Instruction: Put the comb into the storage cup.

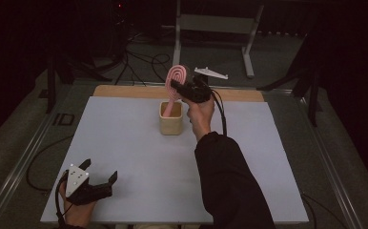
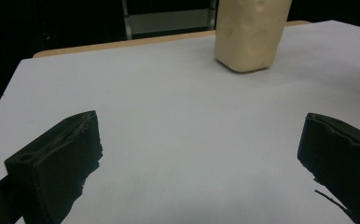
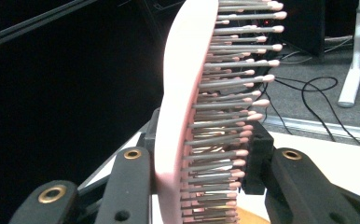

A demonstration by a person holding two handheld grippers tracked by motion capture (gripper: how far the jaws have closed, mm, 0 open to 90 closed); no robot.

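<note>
Clearly the right gripper pinches the brush by its head, handle in the cup at table's twelve o'clock, so tilting could tip it; left gripper spread at seven.

Left gripper fingers spread wide, white table, cream cup beyond

You see a pink plastic paddle hairbrush whose face carries concentric pink and white rings, and up close its bristles are grey with pale pink tips. Its handle sits in a cream, square-sided holder cup on a pale grey-white table mat, edged at the far side by a tan wooden strip. Both black two-jaw grippers, left and right, have grey three-cornered plates, the left one's dotted white.
</note>
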